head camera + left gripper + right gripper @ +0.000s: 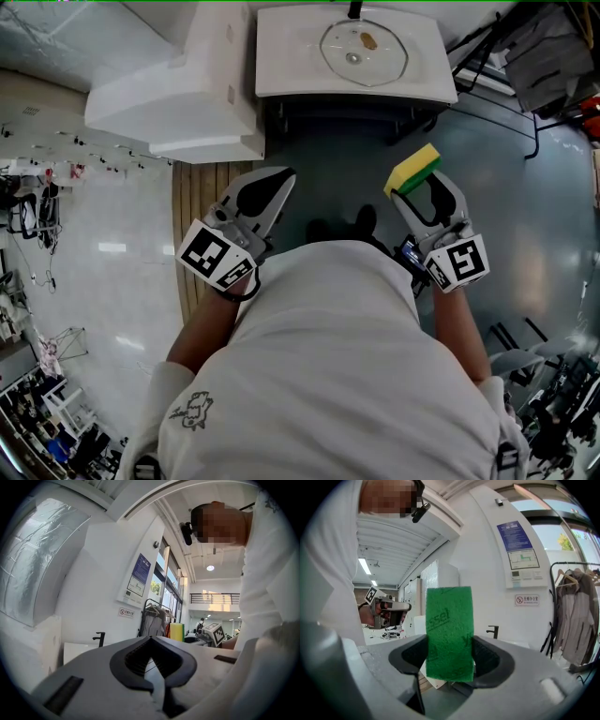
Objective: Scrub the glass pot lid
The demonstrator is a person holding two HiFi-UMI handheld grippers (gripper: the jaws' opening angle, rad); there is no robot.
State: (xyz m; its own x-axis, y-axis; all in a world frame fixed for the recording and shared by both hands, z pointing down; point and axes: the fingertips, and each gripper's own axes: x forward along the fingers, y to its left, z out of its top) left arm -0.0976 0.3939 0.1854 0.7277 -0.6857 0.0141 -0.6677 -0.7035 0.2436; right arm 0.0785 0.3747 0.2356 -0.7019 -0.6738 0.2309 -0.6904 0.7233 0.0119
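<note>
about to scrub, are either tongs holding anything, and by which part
The right tongs clamp the sponge by one end, the rest jutting past the tips. The left tongs are shut, empty.

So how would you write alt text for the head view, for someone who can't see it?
Seen from above, a person in a white shirt holds two grippers: the right gripper clamps a yellow-and-green sponge, the left gripper is shut and empty. Ahead, a glass pot lid with a brown smear lies in a white sink.
</note>
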